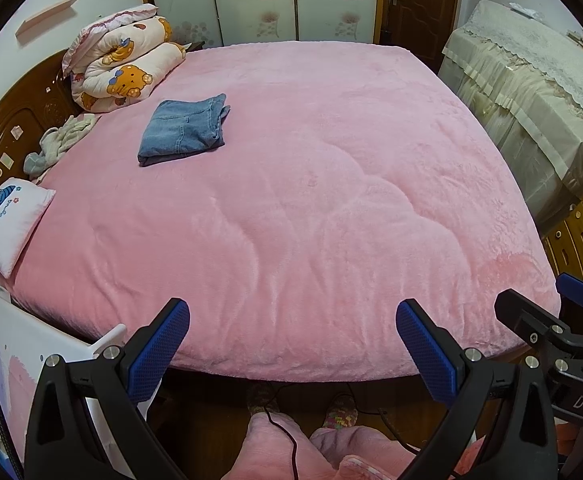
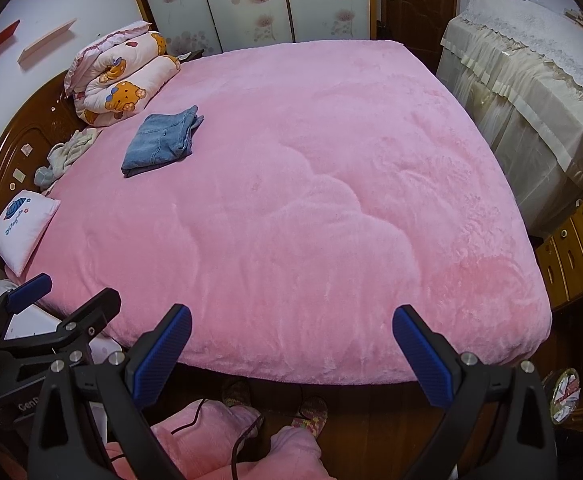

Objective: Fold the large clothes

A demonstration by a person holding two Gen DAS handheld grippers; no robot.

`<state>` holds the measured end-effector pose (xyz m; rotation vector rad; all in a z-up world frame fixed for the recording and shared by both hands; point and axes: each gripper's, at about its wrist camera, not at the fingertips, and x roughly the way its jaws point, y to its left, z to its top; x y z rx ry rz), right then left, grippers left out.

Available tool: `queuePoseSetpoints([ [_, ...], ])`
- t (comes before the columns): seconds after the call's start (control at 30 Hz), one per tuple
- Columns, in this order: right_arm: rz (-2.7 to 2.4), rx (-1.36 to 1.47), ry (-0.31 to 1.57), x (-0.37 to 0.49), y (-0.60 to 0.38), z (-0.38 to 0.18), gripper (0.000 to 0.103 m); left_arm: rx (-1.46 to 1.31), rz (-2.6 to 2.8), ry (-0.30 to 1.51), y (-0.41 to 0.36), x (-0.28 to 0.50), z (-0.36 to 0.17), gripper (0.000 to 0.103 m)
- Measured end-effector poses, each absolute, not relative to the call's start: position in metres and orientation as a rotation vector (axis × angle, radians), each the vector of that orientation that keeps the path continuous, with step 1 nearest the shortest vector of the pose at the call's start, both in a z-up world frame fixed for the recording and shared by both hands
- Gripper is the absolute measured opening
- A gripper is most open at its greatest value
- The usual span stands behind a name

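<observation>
— Two grippers, both yours, and neither has anything in it. From the left wrist view, how does your left gripper (image 1: 293,338) stand?

— Spread wide, blue pads apart, hanging over the near edge of the bed (image 1: 311,208) with nothing between the fingers. You can see your right gripper (image 1: 571,308) poking in at the right edge of that view, just beside the bed's near corner.

— And the clothes?

— Your folded jeans (image 1: 183,130) lie far up on the pink blanket, toward the headboard (image 1: 19,120), well apart from both grippers. A rolled cartoon quilt (image 1: 123,64) sits just behind them, crumpled pale cloth (image 1: 57,142) lies against the headboard to their left, and a small white pillow (image 1: 9,220) rests at the bed's left edge.

— Now the right wrist view?

— Your right gripper (image 2: 291,340) is likewise spread open and empty above the bed's near edge. Your left gripper (image 2: 47,300) shows at the lower left, fingers apart too. The jeans (image 2: 161,142) sit in the far left part of the bed, the quilt (image 2: 119,76) touching or nearly touching their far corner; you cannot tell which. Your slippered feet (image 2: 311,412) stand on the floor below.
</observation>
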<state>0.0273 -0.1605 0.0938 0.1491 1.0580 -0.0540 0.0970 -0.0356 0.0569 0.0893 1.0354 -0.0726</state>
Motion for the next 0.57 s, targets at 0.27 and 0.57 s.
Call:
queuePoseSetpoints([
  [0.27, -0.052, 0.152, 1.062, 0.027, -0.162, 0.093, 0.101, 0.087, -0.058, 1.028, -0.041, 0.092, 0.057, 0.102],
  [0.57, -0.044, 0.154, 1.069, 0.034, -0.165, 0.089, 0.101, 0.076, -0.024, 1.010, -0.048, 0.097, 0.060, 0.102],
])
